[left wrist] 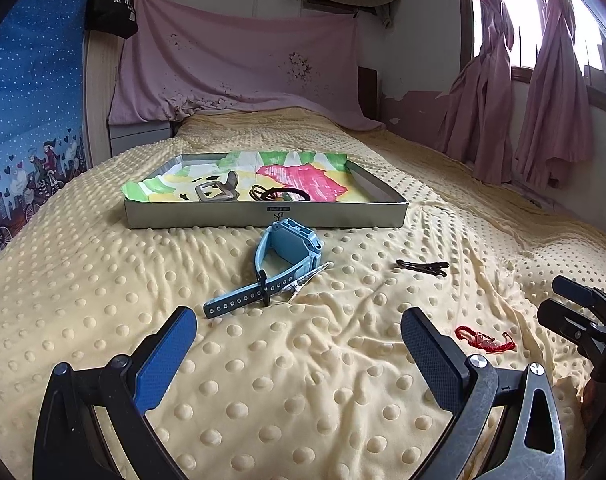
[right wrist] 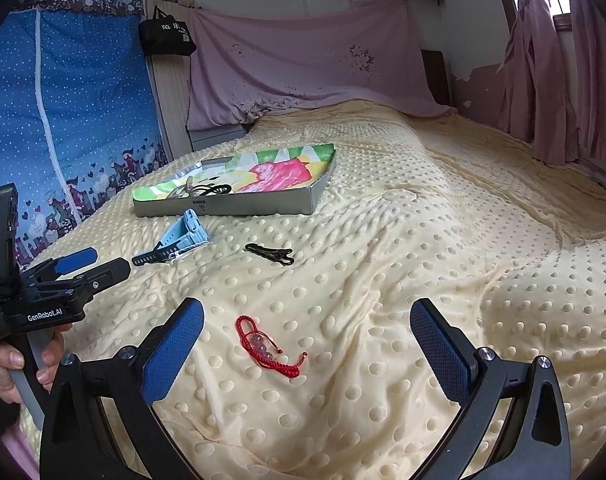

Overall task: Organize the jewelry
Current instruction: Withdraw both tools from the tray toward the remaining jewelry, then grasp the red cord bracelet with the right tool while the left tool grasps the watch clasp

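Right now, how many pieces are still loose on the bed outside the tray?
3: pale blue plastic watch before the grey tray, dark hair clip to its right, red braided cord bracelet nearest.

left tongs point(left wrist: 299, 330): spread wide, empty | right tongs point(right wrist: 307, 322): spread wide, empty

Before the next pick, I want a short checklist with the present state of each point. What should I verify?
1. Left gripper open and holding nothing: ok.
2. Right gripper open and holding nothing: ok.
3. Red bracelet lies free on the blanket, between the right fingers: ok.
4. Blue watch clear of other items: not ok, a small clip touches its strap.
5. Tray has free space inside: ok.
6. Black hair clip lies apart from other items: ok.
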`<state>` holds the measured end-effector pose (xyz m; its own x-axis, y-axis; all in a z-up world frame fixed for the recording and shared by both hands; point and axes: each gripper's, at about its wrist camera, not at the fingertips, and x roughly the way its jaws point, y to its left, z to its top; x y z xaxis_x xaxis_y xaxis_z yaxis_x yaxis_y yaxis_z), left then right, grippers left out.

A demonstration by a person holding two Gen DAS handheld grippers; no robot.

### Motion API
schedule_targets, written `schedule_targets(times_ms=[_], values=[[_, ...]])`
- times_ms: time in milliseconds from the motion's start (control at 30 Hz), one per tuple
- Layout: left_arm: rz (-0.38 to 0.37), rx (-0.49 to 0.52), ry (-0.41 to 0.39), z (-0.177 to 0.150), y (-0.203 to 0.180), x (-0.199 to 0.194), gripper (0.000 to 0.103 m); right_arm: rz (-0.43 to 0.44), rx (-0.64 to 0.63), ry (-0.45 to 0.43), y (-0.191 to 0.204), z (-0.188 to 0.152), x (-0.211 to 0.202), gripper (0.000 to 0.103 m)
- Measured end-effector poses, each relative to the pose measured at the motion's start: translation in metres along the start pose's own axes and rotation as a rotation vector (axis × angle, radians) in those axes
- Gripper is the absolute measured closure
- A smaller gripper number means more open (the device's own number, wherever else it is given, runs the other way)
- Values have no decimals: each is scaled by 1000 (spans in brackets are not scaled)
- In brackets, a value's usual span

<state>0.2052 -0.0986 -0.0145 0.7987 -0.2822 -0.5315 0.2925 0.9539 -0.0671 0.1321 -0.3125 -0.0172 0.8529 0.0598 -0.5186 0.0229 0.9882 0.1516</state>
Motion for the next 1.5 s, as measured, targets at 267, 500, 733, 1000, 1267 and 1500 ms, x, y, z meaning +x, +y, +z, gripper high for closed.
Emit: schedule_targets(times_ms=[267,500,733,1000,1267,1500], values=[[-61,22,34,2,-3,19,10,59,-39,39,9,-4,12,32],[-101,-9,120,2,1,46,35,111,-45,104,15,-10,25,51],[-120,-47,176,4,5,70,50,149,-40,190,16,-15,43,68],[-106,-64,200,6,6,87,56,147,-65,296,24,-18,64,81],[-104,-97,206,10,11,98,57,145,-94,338,32,-13,83,94],[-105,-107,207,12,12,103,71,187,-31,312,30,-1,92,95]])
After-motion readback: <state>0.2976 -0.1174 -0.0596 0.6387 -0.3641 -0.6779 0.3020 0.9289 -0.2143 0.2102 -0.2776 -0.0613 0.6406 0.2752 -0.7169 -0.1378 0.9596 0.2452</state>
